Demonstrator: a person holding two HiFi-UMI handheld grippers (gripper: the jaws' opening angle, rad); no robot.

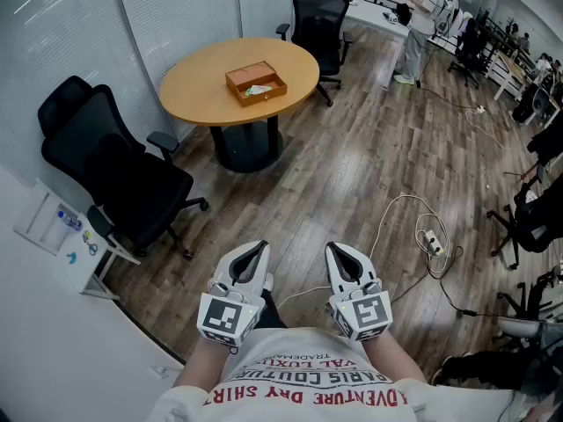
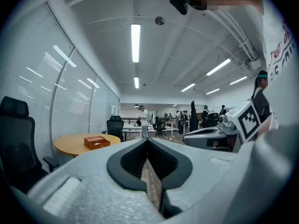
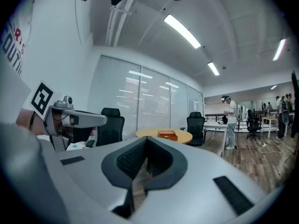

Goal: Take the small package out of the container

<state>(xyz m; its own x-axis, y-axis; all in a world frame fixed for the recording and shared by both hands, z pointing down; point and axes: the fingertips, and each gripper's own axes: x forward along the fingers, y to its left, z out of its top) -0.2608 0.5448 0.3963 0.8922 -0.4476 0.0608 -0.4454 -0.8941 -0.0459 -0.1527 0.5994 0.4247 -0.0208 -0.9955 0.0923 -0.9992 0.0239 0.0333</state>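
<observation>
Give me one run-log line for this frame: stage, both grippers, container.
stage: approach not begun | left gripper: shut, empty | right gripper: shut, empty | container: open, on round table, far ahead, untouched

The round table (image 1: 198, 82) is seen with a light yellow-brown top and a black foot. On the table, the container (image 1: 256, 83) is coloured orange-brown, and its pale contents (image 1: 259, 90) are white with a little green. Beside the table, the office chair (image 1: 114, 170) is black. Around the table, the floor (image 1: 334, 174) is patterned in grey-brown wood planks. Away from the table, the left gripper (image 1: 261, 245) and the right gripper (image 1: 332, 247) are light grey with black-and-white square markers.
</observation>
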